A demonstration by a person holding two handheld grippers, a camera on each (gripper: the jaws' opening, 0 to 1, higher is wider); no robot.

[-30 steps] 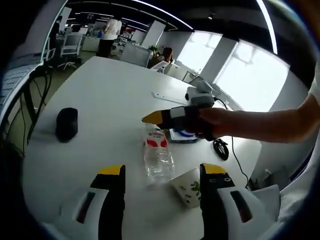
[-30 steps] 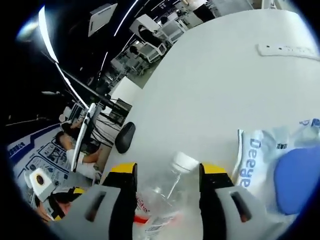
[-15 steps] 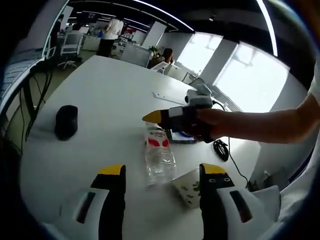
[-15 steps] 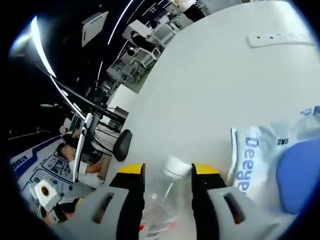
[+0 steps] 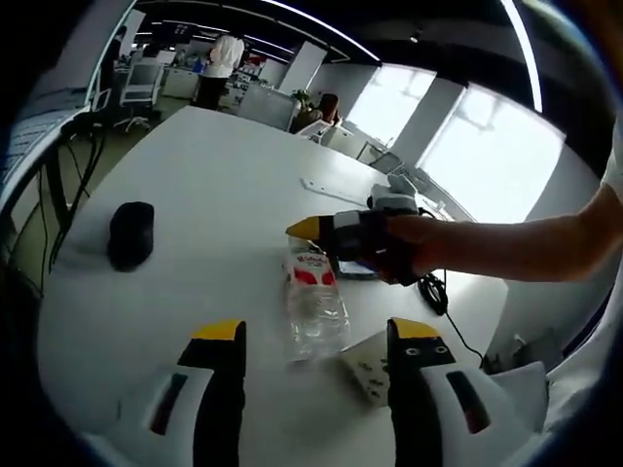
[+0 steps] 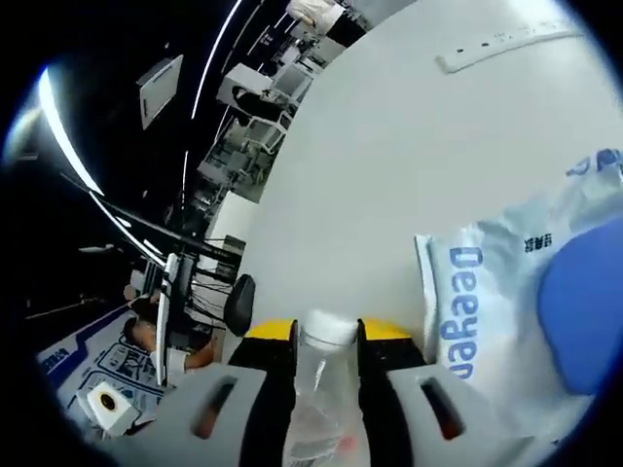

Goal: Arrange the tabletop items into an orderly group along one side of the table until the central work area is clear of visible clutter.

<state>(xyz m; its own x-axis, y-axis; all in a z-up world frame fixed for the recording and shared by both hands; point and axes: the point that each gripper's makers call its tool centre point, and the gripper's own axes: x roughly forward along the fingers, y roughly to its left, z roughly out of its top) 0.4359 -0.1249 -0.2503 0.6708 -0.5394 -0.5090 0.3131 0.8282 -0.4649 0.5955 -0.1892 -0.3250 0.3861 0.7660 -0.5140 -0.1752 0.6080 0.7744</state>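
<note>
In the left gripper view, the left hand-held gripper rose from the bottom of the frame with its yellow-tipped jaws spread wide and nothing between them. Just beyond the jaws, at centre frame, a clear plastic bottle with a red label lay on the white bench. The right hand-held gripper came in from the right, held in a person's hand, with its yellow tip at the bottle's far end. A white paper cup with a green leaf print lay on its side at lower centre, just beside the bottle and partly hidden behind the left gripper's right jaw. A black computer mouse sat well apart at the left of the frame. A white power strip lay farther back on the bench, above centre.

In the right gripper view, the right hand-held gripper had its jaws pressed in on the bottle's neck, pinching it just below the white cap at lower centre. A white and blue printed plastic pack lay at the right of the frame, near the jaws. The mouse showed at left centre, and the power strip at the upper right.
</note>
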